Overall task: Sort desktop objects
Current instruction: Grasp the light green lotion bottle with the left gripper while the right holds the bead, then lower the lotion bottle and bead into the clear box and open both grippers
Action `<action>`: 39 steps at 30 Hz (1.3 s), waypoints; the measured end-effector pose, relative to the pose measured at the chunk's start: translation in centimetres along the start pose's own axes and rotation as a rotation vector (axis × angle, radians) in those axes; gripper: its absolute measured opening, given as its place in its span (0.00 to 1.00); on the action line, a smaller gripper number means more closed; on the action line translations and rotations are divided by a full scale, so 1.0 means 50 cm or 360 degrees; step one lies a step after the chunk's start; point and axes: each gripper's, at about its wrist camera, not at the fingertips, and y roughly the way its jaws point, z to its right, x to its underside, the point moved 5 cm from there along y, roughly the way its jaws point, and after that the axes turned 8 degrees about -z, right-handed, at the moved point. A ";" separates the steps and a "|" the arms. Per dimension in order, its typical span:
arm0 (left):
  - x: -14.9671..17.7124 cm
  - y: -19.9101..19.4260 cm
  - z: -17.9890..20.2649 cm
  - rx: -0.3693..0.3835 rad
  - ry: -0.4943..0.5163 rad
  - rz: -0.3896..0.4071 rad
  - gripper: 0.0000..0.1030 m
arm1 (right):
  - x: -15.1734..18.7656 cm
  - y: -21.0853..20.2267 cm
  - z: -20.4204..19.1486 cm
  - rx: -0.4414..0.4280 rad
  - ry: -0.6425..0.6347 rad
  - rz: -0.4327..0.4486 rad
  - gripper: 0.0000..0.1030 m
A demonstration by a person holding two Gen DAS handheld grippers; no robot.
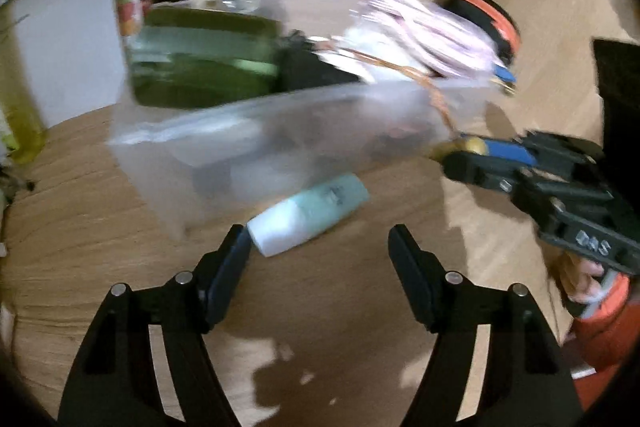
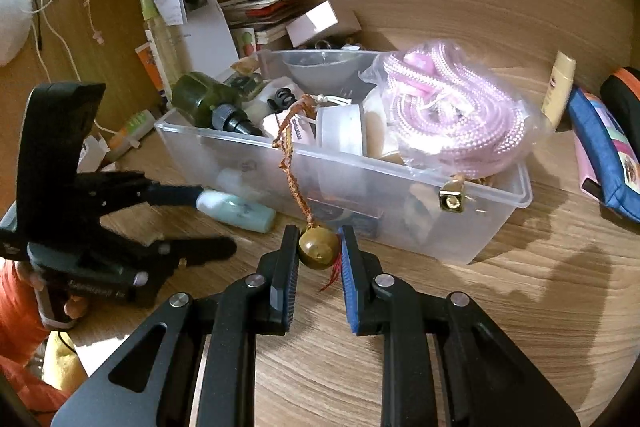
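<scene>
Bead (image 2: 318,247) pinched in right tongs (image 2: 319,251), one bottle (image 1: 308,213) between parted left tongs (image 1: 318,247), one bin (image 2: 520,193).

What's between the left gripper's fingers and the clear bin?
The small mint bottle lies on the desk between the open left gripper and the clear bin, its white cap by the left finger. The left wrist view shows it.

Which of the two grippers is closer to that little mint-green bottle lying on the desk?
Left. The left gripper is open around the mint-green bottle, one finger beside its white cap. The right gripper is off to the side, pinching a brown bead.
</scene>
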 end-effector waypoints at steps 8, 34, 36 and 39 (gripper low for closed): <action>0.007 -0.024 0.021 -0.0122 0.0103 0.0011 0.69 | 0.001 -0.006 0.016 -0.0046 0.0060 0.0013 0.17; -0.007 -0.043 0.064 -0.0213 0.0243 0.0141 0.24 | -0.008 -0.036 -0.006 -0.0004 0.0021 0.0106 0.17; -0.012 -0.069 0.067 -0.0166 0.0242 0.0207 0.24 | -0.015 -0.050 -0.008 0.0011 0.0011 0.0127 0.17; -0.031 -0.106 0.067 -0.0141 0.0228 0.0298 0.24 | -0.030 -0.072 -0.011 0.0006 -0.0002 0.0161 0.17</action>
